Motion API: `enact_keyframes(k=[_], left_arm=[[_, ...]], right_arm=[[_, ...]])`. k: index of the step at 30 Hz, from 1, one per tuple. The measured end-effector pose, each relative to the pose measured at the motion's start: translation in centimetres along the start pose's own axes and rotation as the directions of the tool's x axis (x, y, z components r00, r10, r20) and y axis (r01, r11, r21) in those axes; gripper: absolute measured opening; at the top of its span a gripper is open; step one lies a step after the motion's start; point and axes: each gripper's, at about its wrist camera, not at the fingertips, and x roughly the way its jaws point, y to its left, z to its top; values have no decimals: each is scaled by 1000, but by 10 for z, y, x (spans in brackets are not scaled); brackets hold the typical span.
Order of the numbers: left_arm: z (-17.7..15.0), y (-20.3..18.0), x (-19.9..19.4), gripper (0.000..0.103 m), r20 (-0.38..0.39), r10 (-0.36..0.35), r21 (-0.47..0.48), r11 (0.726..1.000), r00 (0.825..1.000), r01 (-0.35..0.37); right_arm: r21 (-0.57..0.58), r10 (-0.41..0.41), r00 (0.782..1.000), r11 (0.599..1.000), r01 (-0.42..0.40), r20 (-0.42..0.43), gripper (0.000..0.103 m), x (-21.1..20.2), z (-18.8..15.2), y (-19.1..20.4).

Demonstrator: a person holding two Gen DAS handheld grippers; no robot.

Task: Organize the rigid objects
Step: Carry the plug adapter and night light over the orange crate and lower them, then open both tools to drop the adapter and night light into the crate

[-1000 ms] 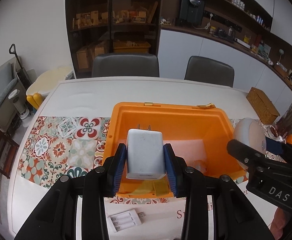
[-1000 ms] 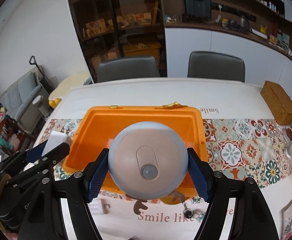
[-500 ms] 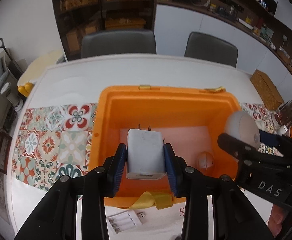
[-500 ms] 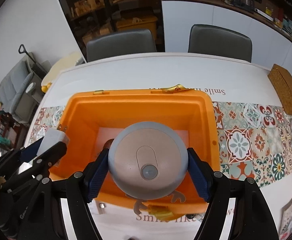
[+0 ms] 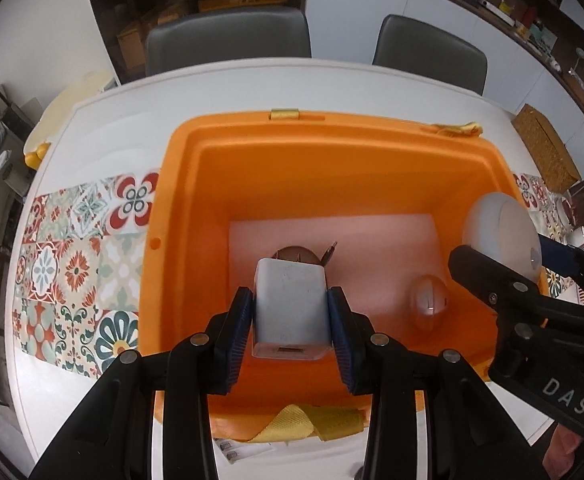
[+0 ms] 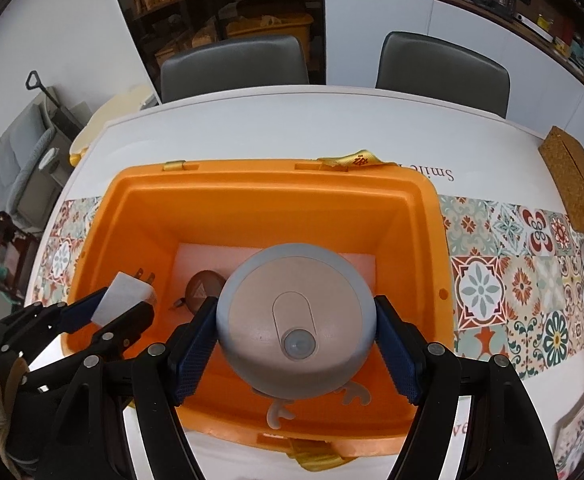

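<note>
We hold two tools over the orange bin (image 5: pixel 180 216), one load in each. Our left tool (image 5: pixel 291 322) is clamped on the flat sides of a white plug-in charger (image 5: pixel 290 308), prongs pointing away from us and down into the bin, so we judge it is meant to go in nose-first. To its right, our right tool (image 6: pixel 296 344) grips a round grey-rimmed sensor light (image 6: pixel 294 316) across its widest part, likely the only steady hold on a dome, and hangs it over the bin's near half. Ahead of and below the tools, two things already lie on the bin's pale floor: a brown disc (image 6: pixel 204 290) and a small egg-shaped item (image 5: pixel 430 302). The bin stands on the worktop (image 6: pixel 292 128) across one strip of patterned runner (image 6: pixel 504 280), with two chairs beyond.
</note>
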Motion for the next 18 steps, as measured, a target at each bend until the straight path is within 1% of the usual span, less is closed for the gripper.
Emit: enact_keyframes(k=[6, 8, 9, 10, 11, 12, 14, 15, 16, 18], left_arm=[[2, 2, -2, 39, 9, 8, -3, 1000, 1000, -8], [2, 2, -4, 40, 12, 22, -5, 1000, 1000, -22], [2, 4, -5, 43, 14, 34, -8, 999, 999, -34], [2, 5, -7, 49, 20, 44, -14, 999, 999, -44], [2, 8, -9, 53, 25, 56, -22, 998, 998, -55], [2, 10, -11, 59, 29, 69, -30, 997, 997, -68], [2, 14, -16, 61, 47, 83, -36, 996, 995, -81], [2, 16, -19, 64, 54, 95, -38, 995, 994, -93], [3, 18, -21, 71, 58, 113, -41, 993, 992, -111], [3, 22, -26, 78, 73, 135, -43, 990, 988, -132]], right_arm=[[4, 3, 1000, 1000, -3, -12, 75, 4, 0, -1], [8, 6, 1000, 1000, -6, -14, 75, 4, 0, -1], [7, 6, 1000, 1000, -6, -14, 75, 4, 0, -2], [7, 5, 1000, 1000, -5, -14, 75, 3, 1, -2], [7, 5, 1000, 1000, -5, -14, 75, 3, 1, -2], [7, 6, 1000, 1000, -6, -14, 75, 3, 1, -1], [9, 11, 1000, 1000, -11, -16, 75, 4, 2, -1], [11, 14, 1000, 1000, -14, -18, 75, 4, 2, 0], [12, 18, 1000, 1000, -18, -20, 75, 5, 2, 0], [13, 25, 999, 1000, -25, -24, 75, 7, 3, 2]])
